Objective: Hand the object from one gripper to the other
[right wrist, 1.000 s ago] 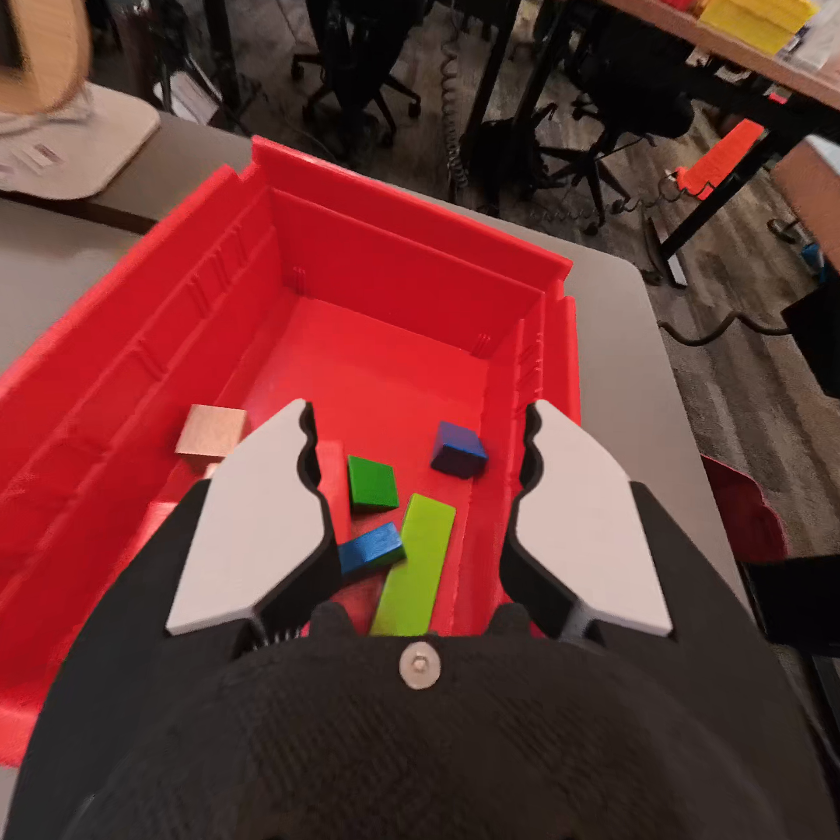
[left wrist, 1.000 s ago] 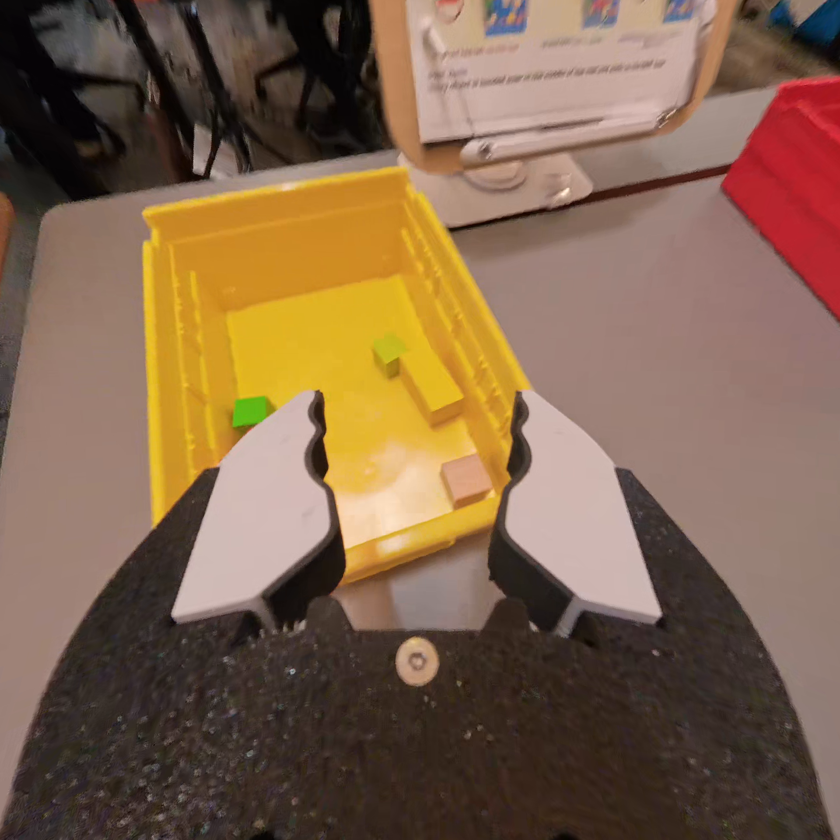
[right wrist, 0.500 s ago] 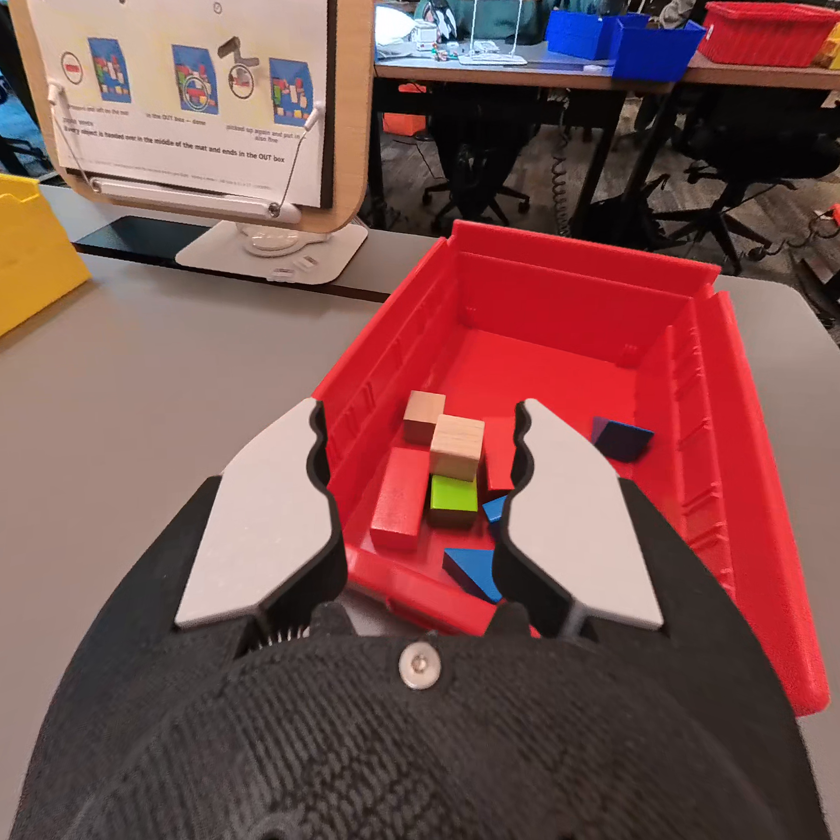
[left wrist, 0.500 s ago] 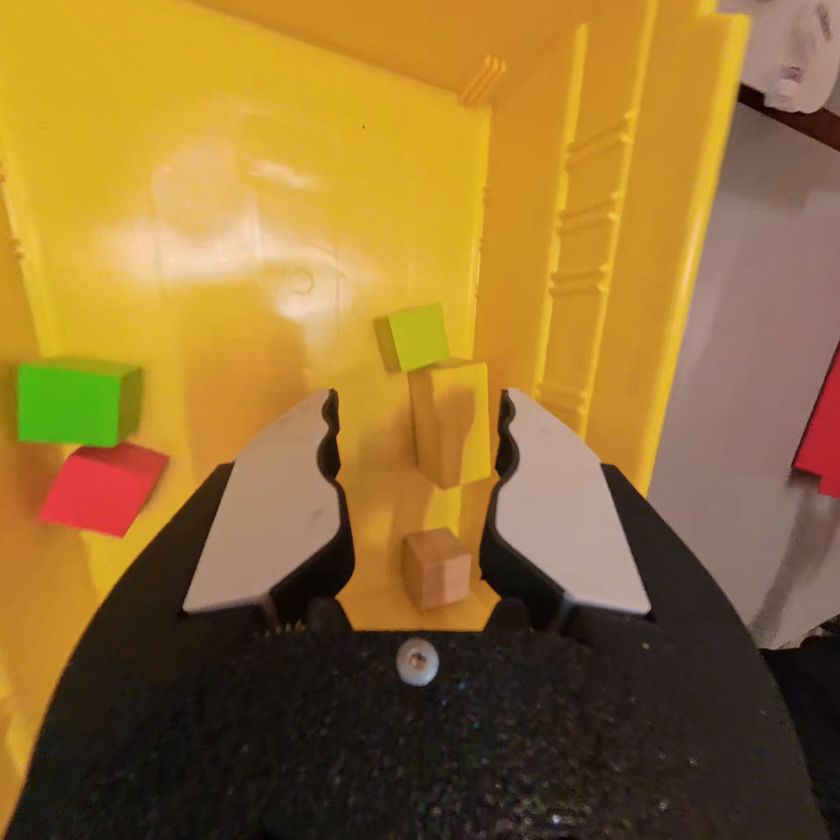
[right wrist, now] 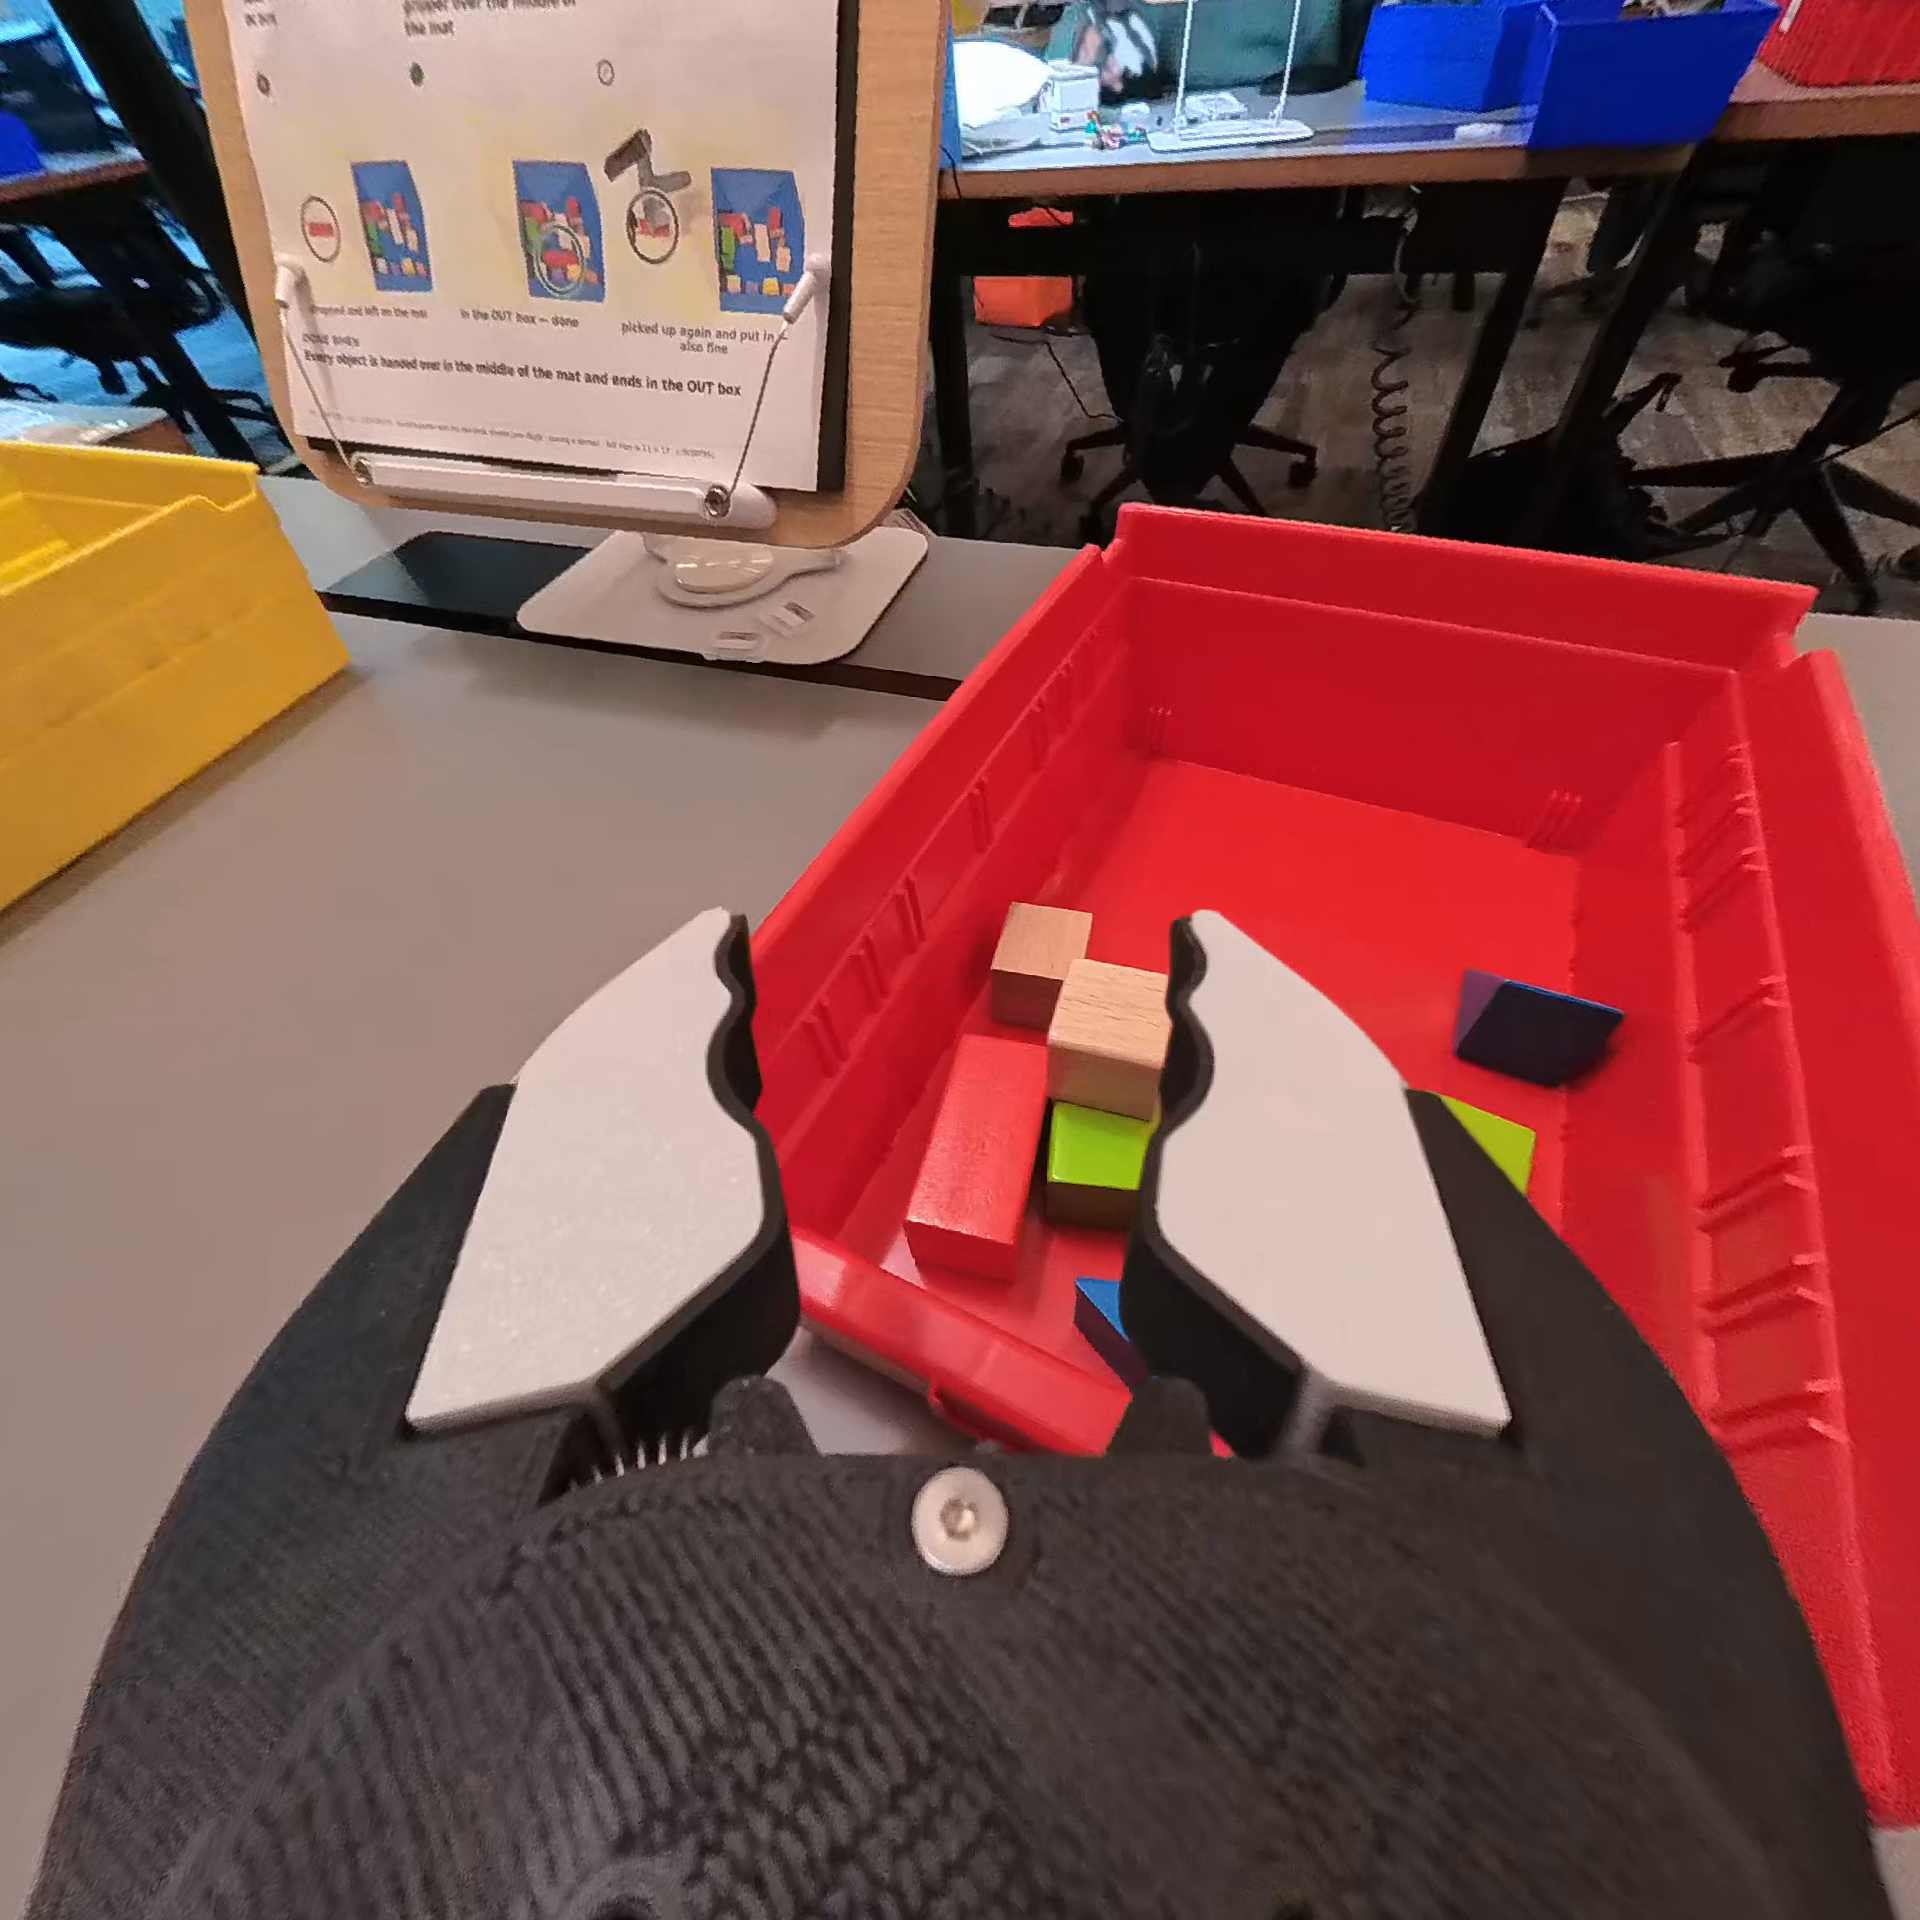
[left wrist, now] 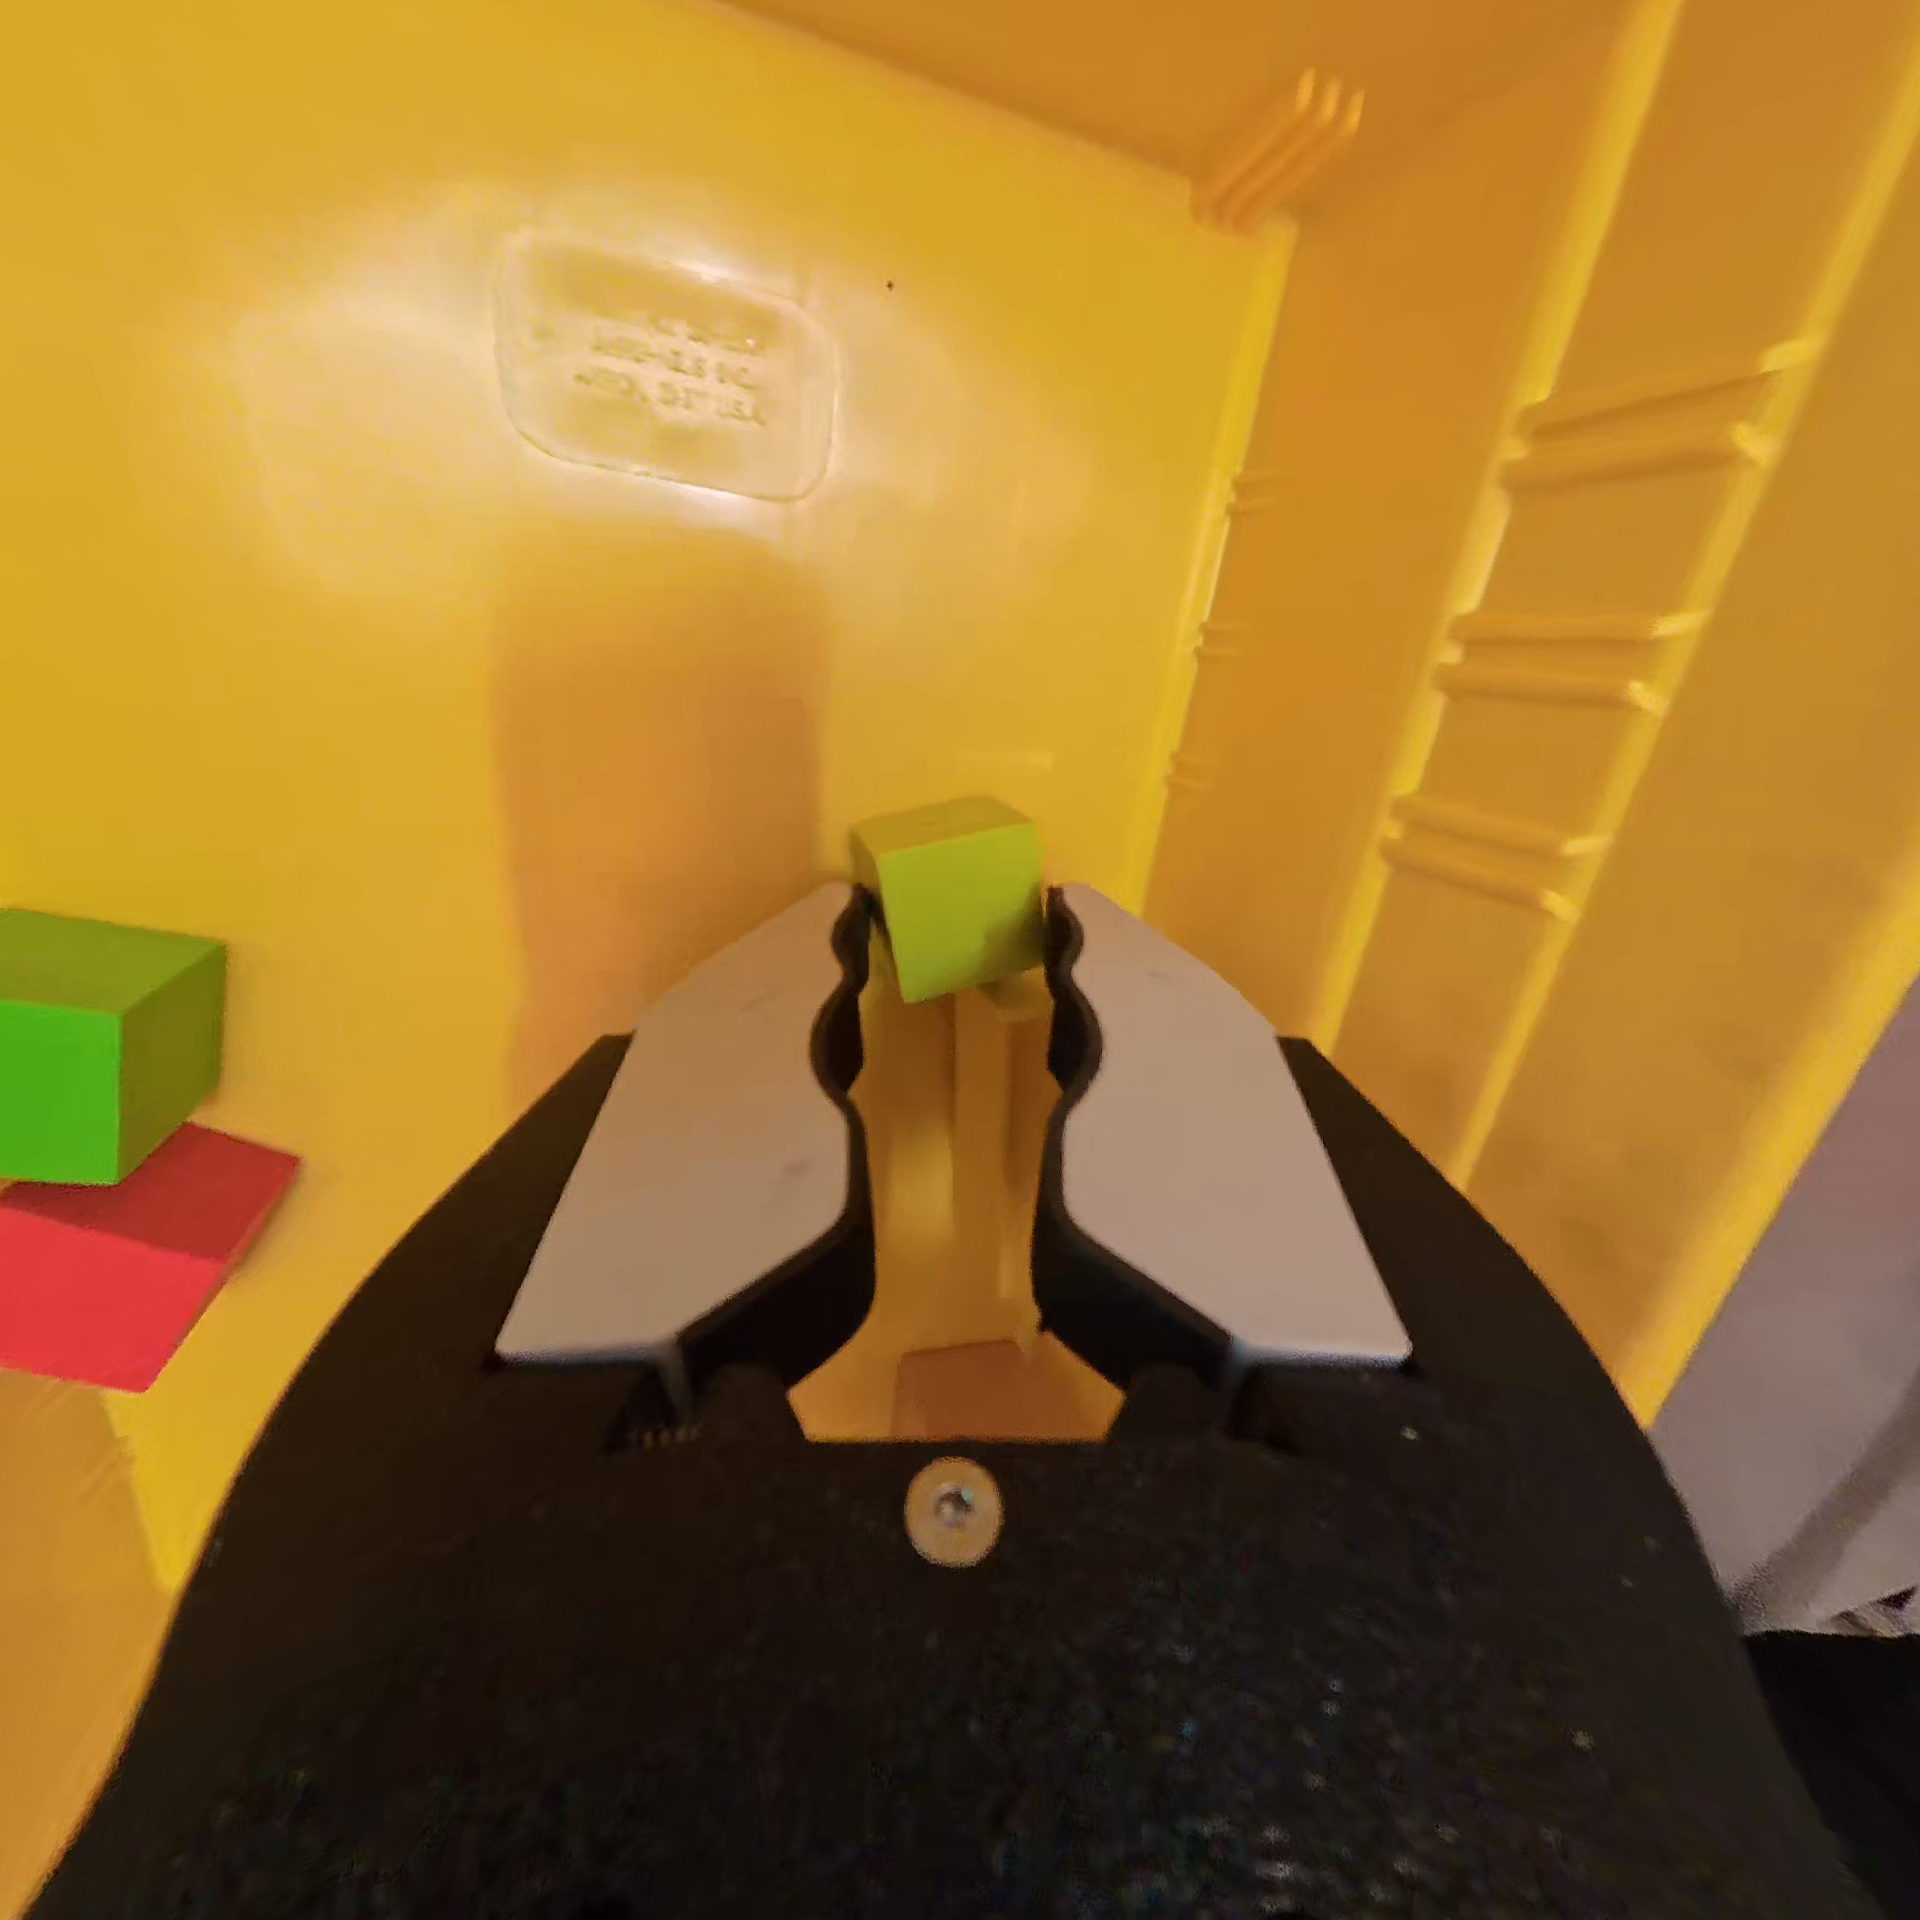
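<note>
Since half a second ago your left gripper [left wrist: 958,914] has pushed deeper into the yellow bin [left wrist: 1558,623] and narrowed its jaws around the lime cube [left wrist: 956,899], which then sat clear of the tips. That cube now sits between the fingertips [left wrist: 1075,914] with both black pads against its sides, at about 12 o'clock from the gripper's body. Right below the cube, toward 6 o'clock, a yellow block [left wrist: 977,1143] runs down the gap between the fingers, and a tan cube [left wrist: 966,1387] shows at the gap's base. Off at 9 o'clock a green block [left wrist: 94,1049] lies touching a red block [left wrist: 104,1268], both well apart from the cube. The bin's ribbed side wall rises at 3 o'clock.

Your right gripper [right wrist: 956,997] has moved very little; its jaws stand wide with nothing in them, hanging over the near edge of the red bin [right wrist: 1351,582]. Inside that bin lie two wooden cubes [right wrist: 1107,1034], a red bar [right wrist: 977,1153], a lime block [right wrist: 1096,1153] and, toward 2 o'clock, a dark blue wedge [right wrist: 1538,1023]. On the grey table [right wrist: 416,831] the yellow bin's corner shows at 10 o'clock, and a stand with a sheet [right wrist: 561,239] is at 11 o'clock.
</note>
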The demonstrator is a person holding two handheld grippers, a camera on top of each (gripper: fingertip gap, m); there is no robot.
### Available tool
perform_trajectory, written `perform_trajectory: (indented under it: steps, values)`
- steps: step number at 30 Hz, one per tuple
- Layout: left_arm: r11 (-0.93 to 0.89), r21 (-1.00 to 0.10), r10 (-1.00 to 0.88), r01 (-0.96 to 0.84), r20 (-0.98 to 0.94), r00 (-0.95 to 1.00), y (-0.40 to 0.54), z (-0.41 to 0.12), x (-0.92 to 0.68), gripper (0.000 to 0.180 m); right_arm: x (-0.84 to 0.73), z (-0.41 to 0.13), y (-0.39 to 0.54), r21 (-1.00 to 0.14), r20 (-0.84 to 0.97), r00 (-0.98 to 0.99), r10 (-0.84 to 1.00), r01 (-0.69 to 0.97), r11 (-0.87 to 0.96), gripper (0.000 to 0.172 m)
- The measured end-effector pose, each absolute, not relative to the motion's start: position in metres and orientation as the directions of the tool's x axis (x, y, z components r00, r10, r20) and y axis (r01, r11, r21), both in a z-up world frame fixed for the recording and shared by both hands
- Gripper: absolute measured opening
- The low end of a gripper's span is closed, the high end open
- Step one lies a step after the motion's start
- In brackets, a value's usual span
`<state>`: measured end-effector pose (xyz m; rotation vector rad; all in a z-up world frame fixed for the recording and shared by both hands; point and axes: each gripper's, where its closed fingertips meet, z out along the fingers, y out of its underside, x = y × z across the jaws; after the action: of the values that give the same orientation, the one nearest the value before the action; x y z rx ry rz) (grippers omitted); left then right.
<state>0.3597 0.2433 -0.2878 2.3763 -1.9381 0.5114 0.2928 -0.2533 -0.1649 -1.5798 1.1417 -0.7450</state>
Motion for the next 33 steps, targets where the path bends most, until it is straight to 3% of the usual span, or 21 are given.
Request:
perform_trajectory:
  steps: [3, 6, 11, 16, 23, 33]
  values:
    - [-0.234, -0.244, -0.941, -0.941, 0.3, 0.156, 0.247, -0.277, 0.359, 0.03, 0.29, -0.161, -0.246, -0.951, -0.094, 0.39, -0.916, -0.307, -0.034, 0.074]
    - [-0.207, -0.394, -0.931, -0.896, 0.361, 0.056, 0.246, -0.244, 0.355, 0.03, 0.286, -0.153, -0.234, -0.959, -0.092, 0.441, -0.893, -0.281, -0.04, 0.073]
    - [-0.107, -0.728, -0.824, -0.678, 0.446, -0.348, 0.205, -0.149, 0.313, 0.03, 0.268, -0.135, -0.174, -0.969, -0.179, 0.644, -0.744, -0.248, 0.019, 0.073]
    - [-0.073, -0.932, -0.554, -0.355, 0.334, -0.763, 0.124, -0.072, 0.228, 0.03, 0.218, -0.112, -0.069, -0.959, -0.282, 0.884, -0.372, -0.26, 0.108, 0.069]
    - [-0.096, -0.981, -0.128, -0.167, 0.178, -0.976, 0.038, -0.061, 0.137, 0.029, 0.151, -0.076, 0.017, -0.893, -0.366, 0.928, 0.076, -0.373, 0.25, 0.059]
    - [-0.088, -0.968, -0.004, -0.234, 0.235, -0.972, 0.027, -0.084, 0.13, 0.029, 0.133, -0.07, 0.033, -0.949, -0.215, 0.973, 0.088, -0.229, 0.215, 0.048]
